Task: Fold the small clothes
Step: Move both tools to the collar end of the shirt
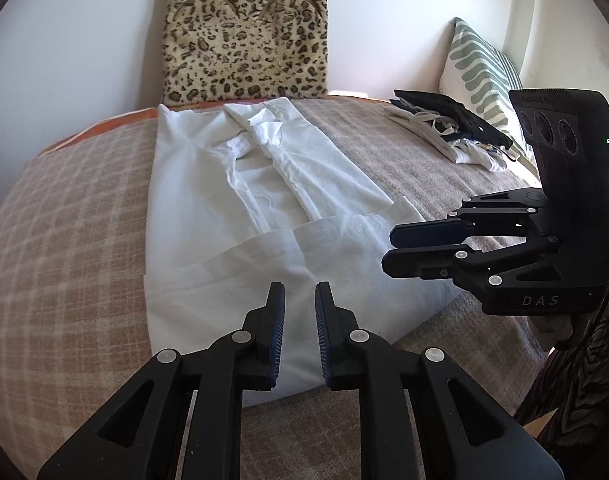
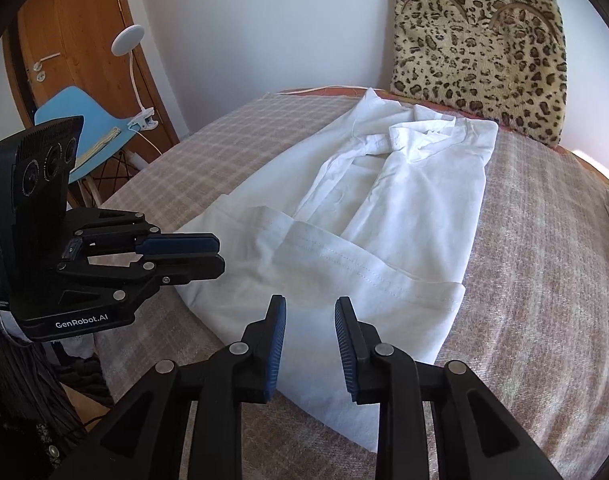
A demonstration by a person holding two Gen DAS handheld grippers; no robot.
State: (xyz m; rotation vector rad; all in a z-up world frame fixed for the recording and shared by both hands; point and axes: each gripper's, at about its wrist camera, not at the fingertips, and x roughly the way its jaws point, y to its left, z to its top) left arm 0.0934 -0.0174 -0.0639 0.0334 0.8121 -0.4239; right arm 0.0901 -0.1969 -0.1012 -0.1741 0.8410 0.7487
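**A:** Where do you stand? Your white shirt (image 1: 240,208) lies flat on the bed (image 1: 64,240), collar toward the leopard cushion (image 1: 244,36), sleeves tucked in, and the bottom hem is turned up over the body.

**B:** And the tongs?

**A:** Your left tongs (image 1: 299,336) hover over the near fold with a narrow gap and nothing between them. Your right tongs (image 2: 309,344) stand a little wider apart, also empty, at the near right corner.

**B:** So which step is this?

**A:** Lengthwise folding, I judge. Next, you likely need to pinch both near corners and carry that edge toward the collar, keeping it square. The folded pile (image 1: 448,128) waits near the striped pillow (image 1: 480,68).
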